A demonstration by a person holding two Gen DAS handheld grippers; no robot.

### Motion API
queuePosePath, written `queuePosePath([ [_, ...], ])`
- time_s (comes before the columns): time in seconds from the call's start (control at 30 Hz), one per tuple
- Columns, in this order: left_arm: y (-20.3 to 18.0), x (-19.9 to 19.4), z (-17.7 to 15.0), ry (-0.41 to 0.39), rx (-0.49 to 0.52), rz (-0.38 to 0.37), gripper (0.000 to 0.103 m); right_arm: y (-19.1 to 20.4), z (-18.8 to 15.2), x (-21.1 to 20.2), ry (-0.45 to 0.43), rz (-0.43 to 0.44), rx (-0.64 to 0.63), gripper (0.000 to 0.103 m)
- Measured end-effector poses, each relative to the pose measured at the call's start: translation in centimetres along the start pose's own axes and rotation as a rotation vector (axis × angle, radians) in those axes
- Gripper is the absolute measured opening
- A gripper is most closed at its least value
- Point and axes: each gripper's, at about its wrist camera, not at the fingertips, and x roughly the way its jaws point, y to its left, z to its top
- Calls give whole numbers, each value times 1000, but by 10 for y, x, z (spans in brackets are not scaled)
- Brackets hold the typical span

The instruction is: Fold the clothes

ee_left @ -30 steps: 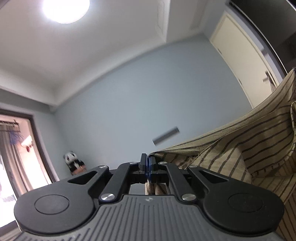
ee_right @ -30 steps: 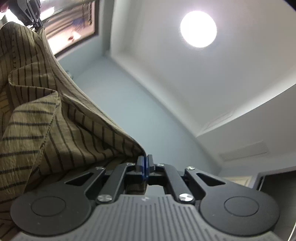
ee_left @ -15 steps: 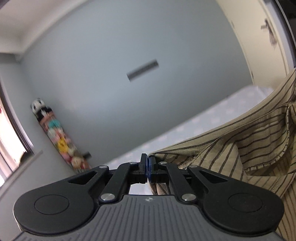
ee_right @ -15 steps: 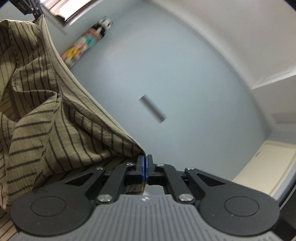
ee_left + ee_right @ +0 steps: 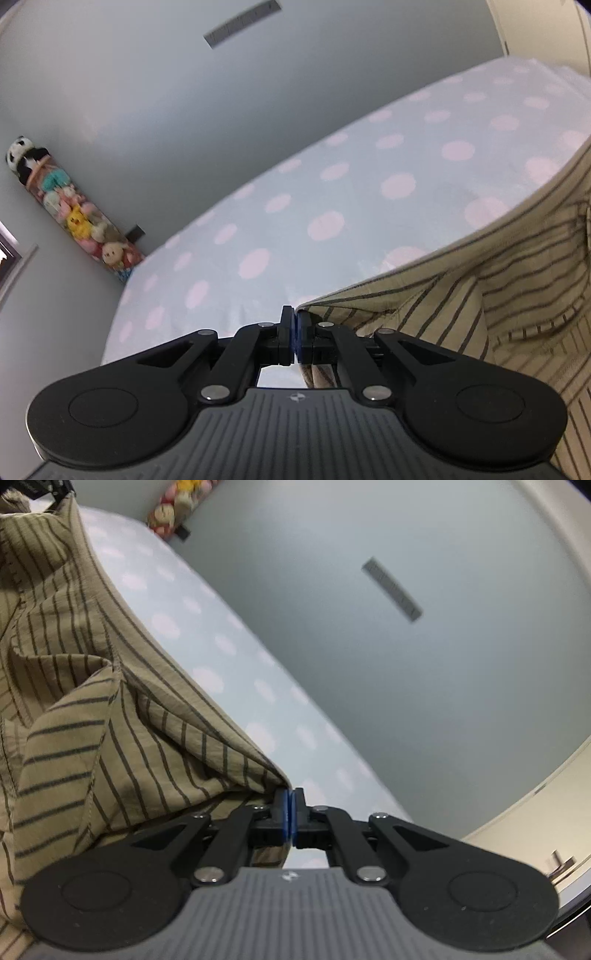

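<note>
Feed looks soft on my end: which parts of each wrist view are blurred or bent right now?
Left wrist: polka-dot bed smeared, wall edges bowed by the fisheye, gripper sharp. Right wrist: bed and wall vent streaked, striped shirt fairly crisp.

No readable text, number or brand anywhere in either view. Only a small round emblem stamped on the ribbed grey housing of the left gripper, and its twin on the right gripper (a mark, no letters). Grey plate on the wall too blurred for any lettering. Nothing printed on the striped garment.
</note>
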Motion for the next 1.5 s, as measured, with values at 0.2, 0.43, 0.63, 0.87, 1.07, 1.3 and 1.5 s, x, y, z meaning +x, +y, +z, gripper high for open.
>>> queuePosePath([
  [0.2,-20,34,17,24,-34,22,0,6,1,64,57,-24,-7,2],
  [0.43,-47,90,4,104,-30,17,0,15,64,101,146,47,39,2],
  [0.63,-41,103,-11,128,-112,-4,23,17,54,122,214,118,131,3],
  [0.87,-11,98,-8,116,-197,-68,45,3,4,94,222,147,278,38],
  [1.07,12,85,-3,138,-279,-172,53,-36,13,80,201,272,445,65],
  [1.3,14,55,-11,77,-296,-226,56,-35,5,28,109,396,505,65],
  [1.5,-32,42,-37,56,-147,-284,61,15,5,2,63,463,453,65],
])
